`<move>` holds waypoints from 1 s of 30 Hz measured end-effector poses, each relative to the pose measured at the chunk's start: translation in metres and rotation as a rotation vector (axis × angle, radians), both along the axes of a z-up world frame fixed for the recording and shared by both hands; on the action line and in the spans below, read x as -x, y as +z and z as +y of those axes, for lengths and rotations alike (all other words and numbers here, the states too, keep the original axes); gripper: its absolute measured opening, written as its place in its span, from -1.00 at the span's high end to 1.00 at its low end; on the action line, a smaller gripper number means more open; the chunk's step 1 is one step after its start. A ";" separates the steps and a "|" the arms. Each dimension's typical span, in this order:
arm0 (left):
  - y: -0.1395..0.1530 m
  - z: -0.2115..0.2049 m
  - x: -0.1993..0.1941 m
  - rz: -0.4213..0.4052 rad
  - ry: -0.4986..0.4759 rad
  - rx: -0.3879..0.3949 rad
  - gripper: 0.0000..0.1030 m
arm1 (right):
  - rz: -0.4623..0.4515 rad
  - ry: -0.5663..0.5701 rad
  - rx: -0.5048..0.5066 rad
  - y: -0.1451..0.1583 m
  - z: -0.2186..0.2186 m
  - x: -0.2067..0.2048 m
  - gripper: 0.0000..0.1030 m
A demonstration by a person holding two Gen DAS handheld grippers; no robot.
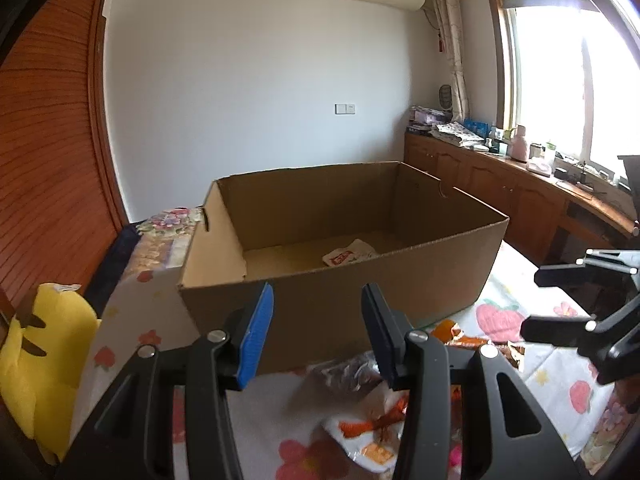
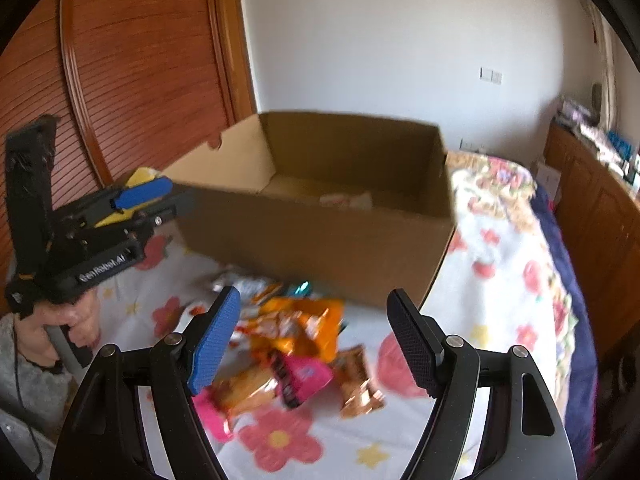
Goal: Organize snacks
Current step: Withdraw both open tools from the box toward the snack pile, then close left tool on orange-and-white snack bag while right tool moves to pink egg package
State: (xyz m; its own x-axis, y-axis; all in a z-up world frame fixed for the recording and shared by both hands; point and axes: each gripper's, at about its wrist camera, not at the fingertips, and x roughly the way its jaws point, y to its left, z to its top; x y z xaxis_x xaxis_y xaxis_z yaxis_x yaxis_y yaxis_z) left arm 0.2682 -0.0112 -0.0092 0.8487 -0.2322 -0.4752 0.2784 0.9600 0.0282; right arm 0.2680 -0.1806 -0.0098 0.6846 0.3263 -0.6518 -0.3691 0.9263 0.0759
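My left claw [image 1: 318, 330] is black, with angled struts pinned by round silver screws, and one finger pad [image 1: 256, 336] faced in ribbed blue while the other looks dark. My right claw [image 2: 314, 346] matches: black frame, silver pins, one blue textured pad, one black. On the left tool's side I read white lettering, "GenRobot.AI". My left hand [image 2: 60, 326] shows a grey knitted sleeve, a thin black cable beside it.

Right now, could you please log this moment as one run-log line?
left gripper: open, empty | right gripper: open, empty | cardboard box: one white packet inside | snack packets: loose on floral bedspread before box
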 end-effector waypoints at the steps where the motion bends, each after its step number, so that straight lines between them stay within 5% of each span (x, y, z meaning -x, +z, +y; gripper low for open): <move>1: 0.000 0.002 0.005 0.002 0.003 0.003 0.10 | 0.005 0.001 -0.003 -0.003 0.002 0.003 -0.50; 25: -0.055 -0.006 0.046 0.147 -0.047 -0.033 0.09 | 0.104 -0.017 0.026 -0.069 0.042 0.017 -0.34; 30: -0.057 -0.020 0.047 0.180 -0.093 -0.037 -0.07 | 0.125 -0.019 0.015 -0.073 0.030 0.024 -0.34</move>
